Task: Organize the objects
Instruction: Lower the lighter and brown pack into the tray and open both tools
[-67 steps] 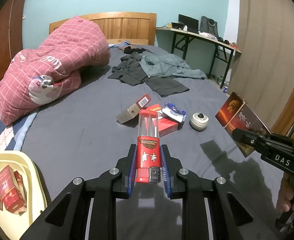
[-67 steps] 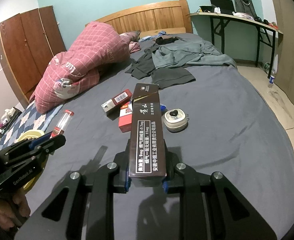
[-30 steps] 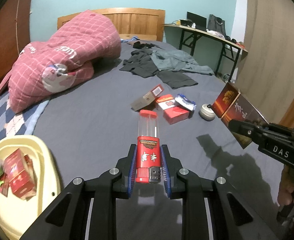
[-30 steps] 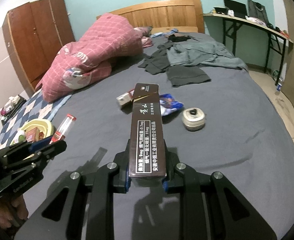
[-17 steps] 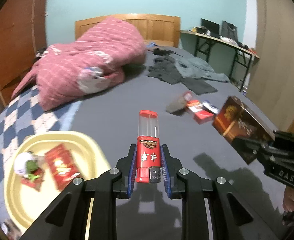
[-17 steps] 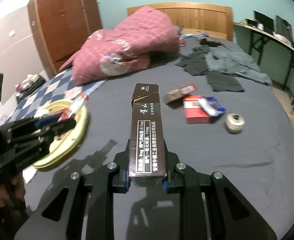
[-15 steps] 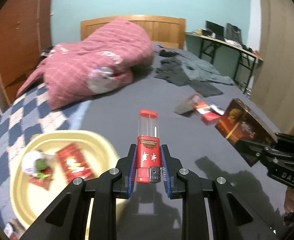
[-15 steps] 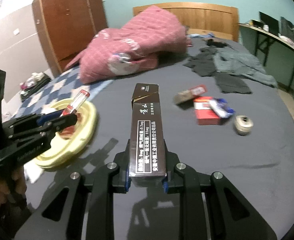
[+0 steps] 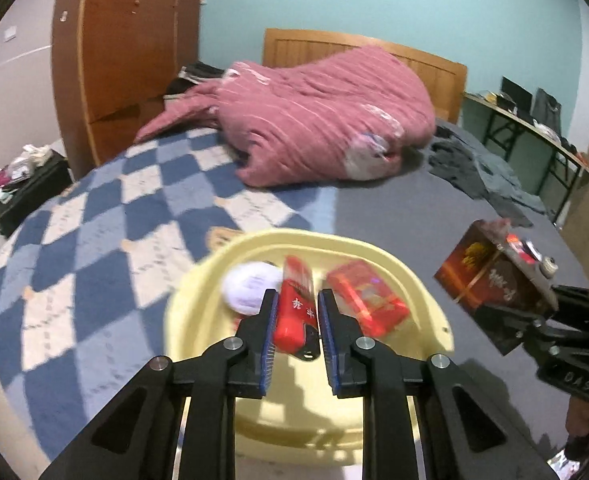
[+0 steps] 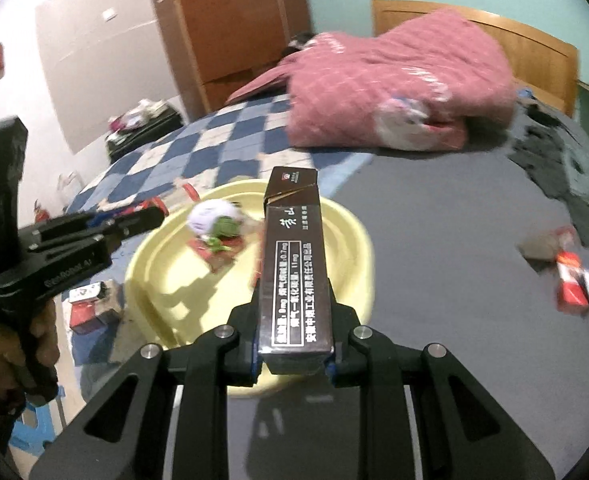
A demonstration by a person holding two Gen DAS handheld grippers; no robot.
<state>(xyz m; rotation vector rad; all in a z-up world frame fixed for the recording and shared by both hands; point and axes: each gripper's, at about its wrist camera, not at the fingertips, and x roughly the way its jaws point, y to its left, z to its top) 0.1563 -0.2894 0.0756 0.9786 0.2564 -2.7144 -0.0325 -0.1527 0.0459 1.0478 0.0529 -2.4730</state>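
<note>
red lighter (image 9: 296, 316) clamped in left tool (image 9: 294, 322), seemingly above basin (image 9: 198, 292).

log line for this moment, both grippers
left gripper: shut on red lighter | right gripper: shut on brown carton | both over yellow basin

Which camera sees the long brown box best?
The right wrist view: the long brown box fills the middle, its white print readable. The left wrist view shows it small, at the right edge, blurred.
</note>
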